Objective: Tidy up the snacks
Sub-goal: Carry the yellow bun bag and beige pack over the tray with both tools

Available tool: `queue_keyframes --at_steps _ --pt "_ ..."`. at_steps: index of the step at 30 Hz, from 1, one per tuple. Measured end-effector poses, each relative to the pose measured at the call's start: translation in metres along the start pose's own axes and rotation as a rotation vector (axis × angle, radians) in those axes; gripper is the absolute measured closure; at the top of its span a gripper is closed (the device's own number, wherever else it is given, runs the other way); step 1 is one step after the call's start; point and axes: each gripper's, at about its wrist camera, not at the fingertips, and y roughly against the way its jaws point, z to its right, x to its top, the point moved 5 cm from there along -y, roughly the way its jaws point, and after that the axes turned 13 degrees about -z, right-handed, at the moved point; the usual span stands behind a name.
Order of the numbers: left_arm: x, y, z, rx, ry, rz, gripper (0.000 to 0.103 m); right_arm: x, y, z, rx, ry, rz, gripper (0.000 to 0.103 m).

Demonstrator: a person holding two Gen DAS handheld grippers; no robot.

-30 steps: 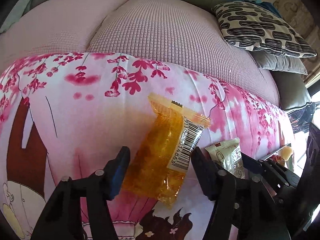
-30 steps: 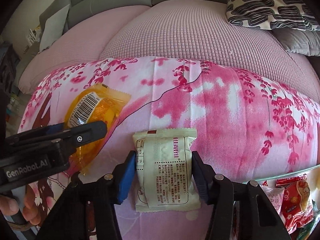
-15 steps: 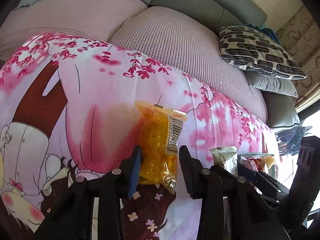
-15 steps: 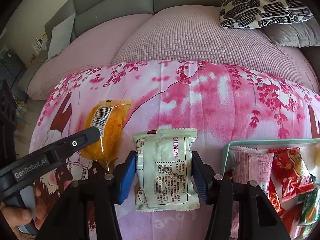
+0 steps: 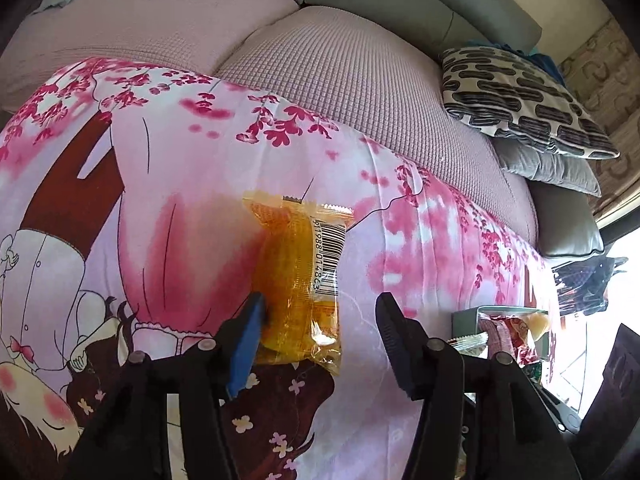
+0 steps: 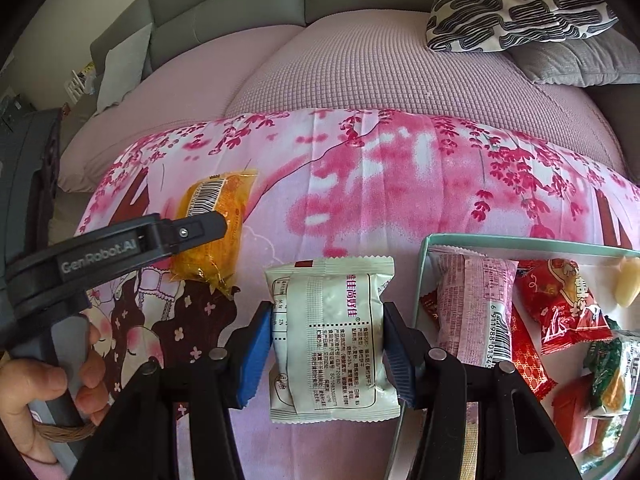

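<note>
Left wrist view: left gripper [image 5: 318, 322] points down at a pink cherry-blossom cloth [image 5: 420, 240] spread over a quilted pink sofa cushion [image 5: 360, 80]. Jaws are opening. The orange snack pack [image 5: 296, 280] lies on the cloth between them, barcode side up. The blue left pad [image 5: 246, 340] touches the pack's left edge; the right pad [image 5: 394, 344] stands clear of it with a gap of cloth showing. So the pack is not clamped. At the far right a clear bin [image 5: 464, 316] with red wrappers peeks in, partly hidden by the gripper body. A black-and-white patterned pillow [image 5: 520, 100] sits on a grey cushion [image 5: 552, 168] at the sofa's right end.

Right wrist view: right gripper [image 6: 326, 344] holds a white snack pack [image 6: 332, 340], printed back facing the camera, both pads pressing its sides at a medium width. The pack hangs over the cloth just left of the clear bin's [image 6: 424, 272] near-left wall, outside it. Inside the bin: a pink snack pack [image 6: 476, 304], a red snack pack [image 6: 560, 304], a pale yellow piece [image 6: 628, 284], more wrappers lower right, too cramped to sort. At left the other gripper [image 6: 120, 248] lies across the orange pack [image 6: 216, 232], with a hand [image 6: 44, 392] on its handle.
</note>
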Motion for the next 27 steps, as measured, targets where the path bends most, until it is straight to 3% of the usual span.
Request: queue_keyframes --at_steps 4,5,9,17,27 --pt "0.004 -0.019 -0.004 0.037 0.012 -0.031 0.047 0.001 -0.002 0.002 -0.003 0.003 -0.005 0.047" --pt "0.004 -0.020 -0.005 0.043 0.015 -0.034 0.057 0.001 -0.003 0.002 -0.004 0.004 -0.005 0.047" --pt "0.000 -0.014 -0.006 0.021 0.020 -0.011 0.063 -0.001 0.000 0.002 -0.012 0.005 0.001 0.047" --pt "-0.025 0.014 -0.004 -0.038 0.048 0.058 0.064 -0.018 0.016 0.001 -0.002 -0.004 0.021 0.047" --pt "-0.065 0.049 0.025 -0.089 0.031 0.151 0.064 -0.054 0.042 0.009 0.005 -0.037 0.058 0.047"
